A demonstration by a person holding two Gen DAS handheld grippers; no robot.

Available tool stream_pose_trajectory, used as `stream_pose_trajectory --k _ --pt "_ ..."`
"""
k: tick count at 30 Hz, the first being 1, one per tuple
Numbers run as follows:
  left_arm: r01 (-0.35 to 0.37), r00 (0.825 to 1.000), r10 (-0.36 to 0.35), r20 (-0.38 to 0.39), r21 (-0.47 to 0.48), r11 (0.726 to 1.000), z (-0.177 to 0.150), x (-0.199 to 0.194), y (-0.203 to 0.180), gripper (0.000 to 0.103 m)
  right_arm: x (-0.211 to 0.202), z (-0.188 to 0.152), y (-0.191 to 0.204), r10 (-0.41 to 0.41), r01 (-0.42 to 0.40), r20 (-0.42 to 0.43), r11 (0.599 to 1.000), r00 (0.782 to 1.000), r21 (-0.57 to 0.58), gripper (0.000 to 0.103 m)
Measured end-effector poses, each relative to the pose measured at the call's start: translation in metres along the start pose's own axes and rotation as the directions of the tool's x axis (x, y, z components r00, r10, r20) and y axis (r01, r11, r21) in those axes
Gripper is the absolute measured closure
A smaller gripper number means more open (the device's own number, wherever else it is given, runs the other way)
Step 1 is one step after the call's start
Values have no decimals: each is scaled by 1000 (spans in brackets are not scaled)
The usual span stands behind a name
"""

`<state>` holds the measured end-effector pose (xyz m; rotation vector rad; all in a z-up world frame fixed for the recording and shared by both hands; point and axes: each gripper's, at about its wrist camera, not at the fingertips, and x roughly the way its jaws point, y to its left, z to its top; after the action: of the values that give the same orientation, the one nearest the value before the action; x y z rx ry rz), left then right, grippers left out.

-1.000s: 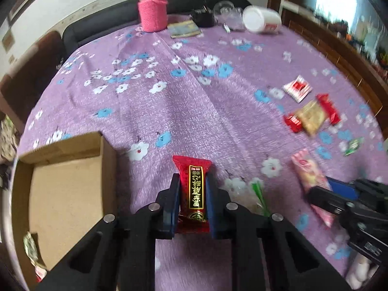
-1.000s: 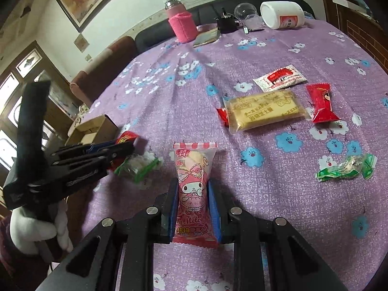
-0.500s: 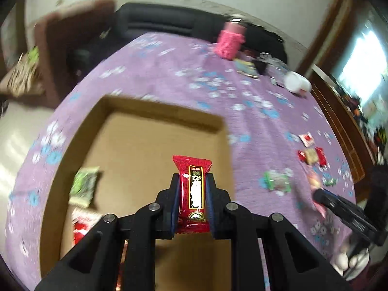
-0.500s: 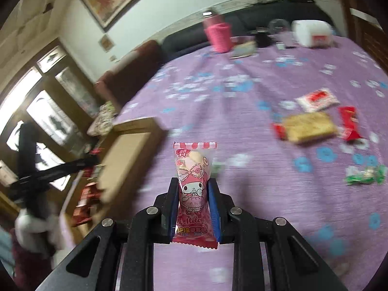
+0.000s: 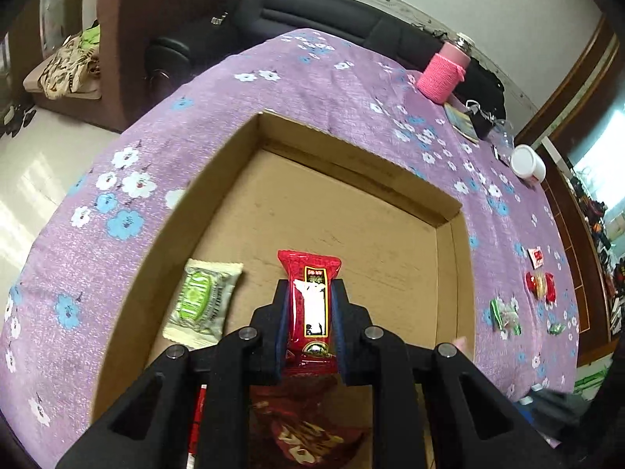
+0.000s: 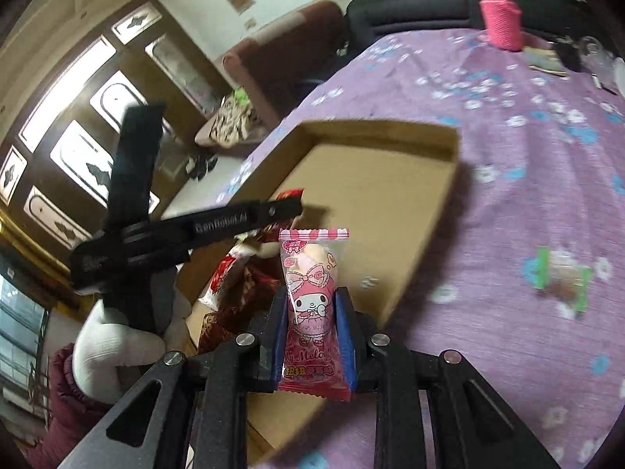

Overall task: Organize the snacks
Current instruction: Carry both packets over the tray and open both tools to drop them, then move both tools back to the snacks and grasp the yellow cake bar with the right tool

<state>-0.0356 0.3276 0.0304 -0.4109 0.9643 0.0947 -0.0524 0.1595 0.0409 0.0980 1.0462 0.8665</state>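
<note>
Red snack packet [image 5: 310, 305] upright between the blue pads of the left gripper [image 5: 309, 312], clamped at mid-length; top crimp sticks up past the fingertips, lower end hangs below them. Gripper and packet sit low centre in the left wrist view, over the floor of the open cardboard box [image 5: 351, 211].

Inside the box: a pale packet with a green label [image 5: 201, 305] lies flat, left of the gripper and close to the box's left wall. A dark red bag [image 5: 308, 430] lies beneath the gripper at bottom centre, partly hidden by the black fingers.

Pink cartoon-print packet [image 6: 312, 305] upright in the right gripper [image 6: 311, 332], pads pressing on both long sides, striped top edge clear above the fingertips. In the right wrist view it sits low centre, above the near right edge of the box; whether it is over the box floor or the rim I cannot tell.

In that view the left gripper reaches in from the left, held by a white-gloved hand [image 6: 113, 348], with a dark red sleeve below it.

Box rests on the purple flowered tablecloth [image 5: 297, 78]. Right of the box in the left wrist view, loose snacks on the cloth: a green-edged wrapper [image 5: 506, 314], a red sweet [image 5: 541, 285]. Upper right: pink-sleeved bottle [image 5: 443, 74], white tub [image 5: 527, 162].
</note>
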Motion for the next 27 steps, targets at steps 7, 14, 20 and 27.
stream_pose_trajectory --k 7,14,20,27 --pt "38 999 -36 35 -55 998 -2 -18 14 69 34 0 11 -17 16 -44 1000 999 -4 72" --pt "87 989 -77 127 -71 994 -7 -58 6 43 3 -1 -2 -3 2 28 1000 1000 17 65" --pt "105 983 -97 156 -39 994 -18 -82 -35 19 -49 -9 -47 -58 44 138 994 989 103 60" --pt "273 941 -266 211 -3 962 -39 -98 -85 17 -102 -27 -98 -209 161 231 964 950 212 60"
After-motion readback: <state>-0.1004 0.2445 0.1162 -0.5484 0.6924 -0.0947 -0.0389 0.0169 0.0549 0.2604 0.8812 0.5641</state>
